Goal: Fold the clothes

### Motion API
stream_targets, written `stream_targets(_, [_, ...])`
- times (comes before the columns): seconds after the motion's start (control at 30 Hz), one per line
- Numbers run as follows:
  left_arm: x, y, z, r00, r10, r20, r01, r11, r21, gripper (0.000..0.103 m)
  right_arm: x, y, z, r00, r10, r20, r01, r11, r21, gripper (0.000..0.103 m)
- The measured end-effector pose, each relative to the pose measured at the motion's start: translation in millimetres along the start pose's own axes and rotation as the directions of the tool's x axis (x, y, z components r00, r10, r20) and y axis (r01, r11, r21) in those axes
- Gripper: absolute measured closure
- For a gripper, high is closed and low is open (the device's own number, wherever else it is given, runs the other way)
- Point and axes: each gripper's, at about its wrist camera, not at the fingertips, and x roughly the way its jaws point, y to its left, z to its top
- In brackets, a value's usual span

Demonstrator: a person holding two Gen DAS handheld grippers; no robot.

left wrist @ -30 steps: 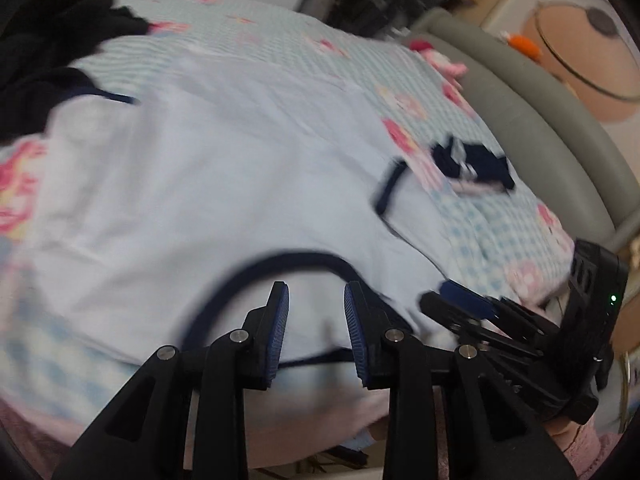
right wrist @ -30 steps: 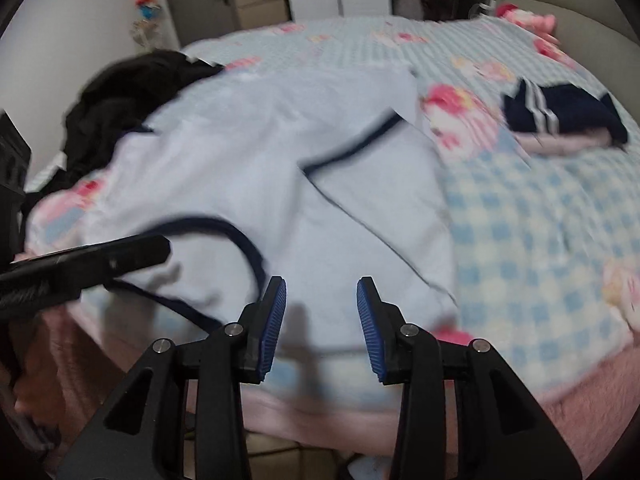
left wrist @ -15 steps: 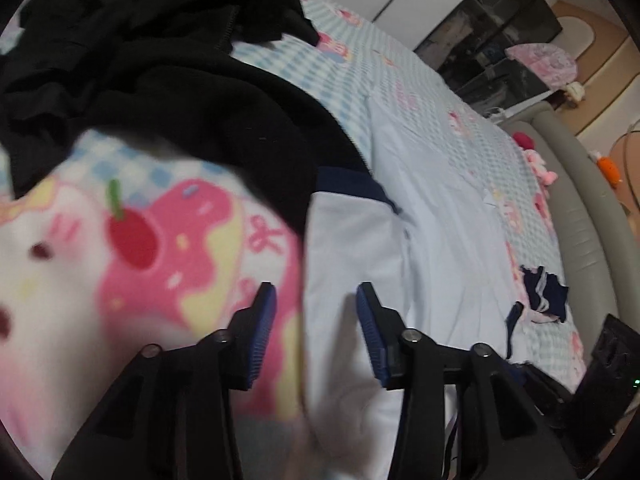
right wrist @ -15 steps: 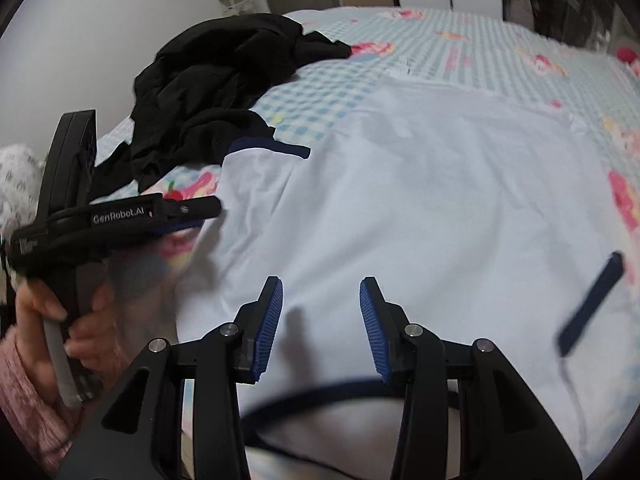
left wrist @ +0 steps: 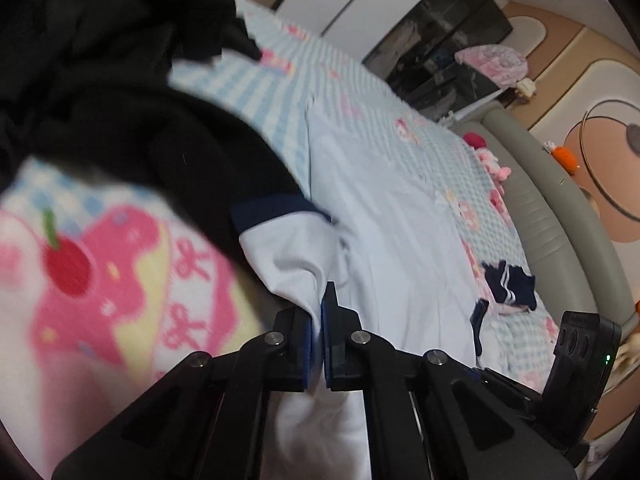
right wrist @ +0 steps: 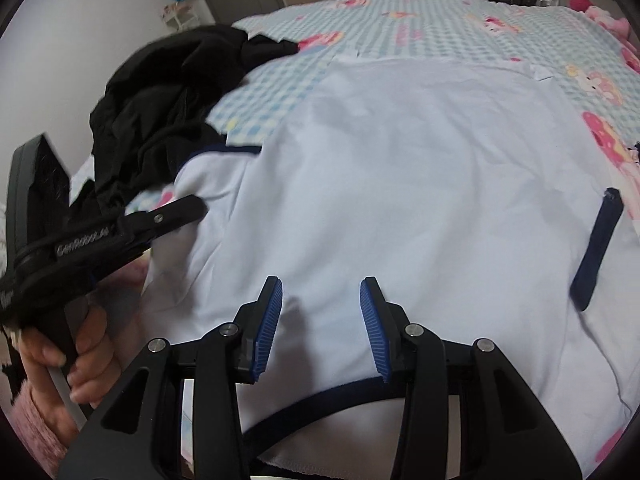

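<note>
Across a blue-checked bedspread (right wrist: 440,28) beside grey headboard (left wrist: 560,240): pale T-shirt (right wrist: 400,180) spread flat, black clothes (right wrist: 160,112) heaped nearby. Left gripper (left wrist: 321,332) pinching its sleeve; right gripper (right wrist: 321,328) spread wide above.

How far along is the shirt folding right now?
Early. Done: the pale blue shirt lies spread flat on the bed. In hand: the left gripper is shut on its sleeve; the right gripper hovers open above the shirt. Left: every fold, plus the black clothes heaped nearby.
</note>
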Motion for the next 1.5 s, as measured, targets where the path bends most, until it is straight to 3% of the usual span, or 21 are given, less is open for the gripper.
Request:
stream_targets(0.1, [-21, 11, 0, 0.998, 0.034, 0.046, -0.032, 0.999, -0.032, 0.1, -4, 0, 2, 1.0, -0.024, 0.006, 0.024, 1.0, -0.006, 0.06])
stream_targets(0.23, [-22, 36, -1, 0.995, 0.103, -0.004, -0.103, 0.989, -0.104, 0.1, -4, 1, 0, 0.999, -0.04, -0.004, 0.04, 0.999, -0.024, 0.054])
stream_targets(0.3, [-19, 45, 0, 0.994, 0.102, -0.025, -0.104, 0.985, -0.135, 0.099, 0, 2, -3, 0.999, -0.044, -0.015, 0.043, 0.999, -0.033, 0.054])
stream_targets(0.5, [-19, 41, -2, 0.998, 0.058, 0.004, -0.056, 0.986, -0.154, 0.099, 10, 5, -10, 0.998, -0.048, -0.042, 0.046, 0.997, -0.057, 0.054])
stream_targets(0.63, [-36, -5, -3, 0.995, -0.051, 0.089, 0.048, 0.998, 0.031, 0.099, -5, -1, -1, 1.0, -0.007, 0.003, 0.007, 1.0, -0.02, 0.054])
stream_targets(0.7, [-29, -32, -12, 0.994, -0.103, 0.042, 0.096, 0.986, 0.134, 0.099, -11, -5, 4, 1.0, -0.001, 0.021, 0.001, 1.0, -0.003, 0.054])
stream_targets(0.8, [4, -58, -30, 0.987, -0.111, -0.12, 0.136, 0.966, 0.222, 0.099, -20, -11, 11, 0.999, 0.008, 0.048, -0.009, 1.0, 0.023, 0.051])
stream_targets(0.87, [29, -63, -40, 0.968, -0.084, -0.235, 0.143, 0.959, 0.245, 0.095, -26, -15, 16, 0.998, 0.013, 0.066, -0.016, 0.999, 0.04, 0.049])
stream_targets(0.93, [47, -62, -46, 0.946, -0.066, -0.319, 0.146, 0.961, 0.234, 0.078, -32, -18, 21, 0.997, 0.019, 0.081, -0.023, 0.998, 0.054, 0.049])
stream_targets(1.0, [46, -58, -44, 0.935, -0.118, -0.334, 0.188, 0.964, 0.188, 0.055, -27, -13, 22, 0.997, 0.037, 0.062, -0.039, 0.999, 0.036, 0.049])
stream_targets(1.03, [43, -56, -42, 0.933, -0.141, -0.33, 0.206, 0.963, 0.171, 0.048, -24, -10, 22, 0.998, 0.047, 0.052, -0.049, 0.998, 0.026, 0.048])
stream_targets(1.07, [37, -54, -41, 0.938, -0.146, -0.313, 0.207, 0.963, 0.171, 0.048, -20, -5, 23, 0.997, 0.066, 0.037, -0.067, 0.998, 0.015, 0.045])
stream_targets(1.17, [24, -43, -39, 0.957, -0.099, -0.274, 0.155, 0.97, 0.19, 0.047, -7, 7, 25, 0.991, 0.132, 0.002, -0.132, 0.991, -0.001, 0.037])
stream_targets(1.27, [16, -27, -35, 0.973, -0.03, -0.229, 0.069, 0.984, 0.166, 0.049, 3, 9, 24, 0.999, 0.042, -0.009, -0.042, 0.999, -0.004, 0.039])
stream_targets(1.3, [14, -19, -32, 0.976, -0.022, -0.217, 0.052, 0.99, 0.132, 0.049, 5, 5, 23, 1.0, 0.0, -0.018, 0.0, 1.0, 0.004, 0.048])
stream_targets(1.37, [11, -4, -26, 0.98, -0.007, -0.197, 0.021, 0.998, 0.065, 0.055, 9, -4, 17, 0.997, -0.065, -0.034, 0.065, 0.998, 0.014, 0.053])
stream_targets(1.43, [11, 9, -23, 0.982, 0.003, -0.19, -0.001, 1.0, 0.008, 0.062, 5, -13, 11, 0.99, -0.141, -0.024, 0.141, 0.99, 0.006, 0.053])
stream_targets(1.5, [12, 8, -26, 0.98, 0.002, -0.199, -0.001, 1.0, 0.002, 0.062, 2, -15, 5, 0.973, -0.231, -0.006, 0.23, 0.972, -0.038, 0.053])
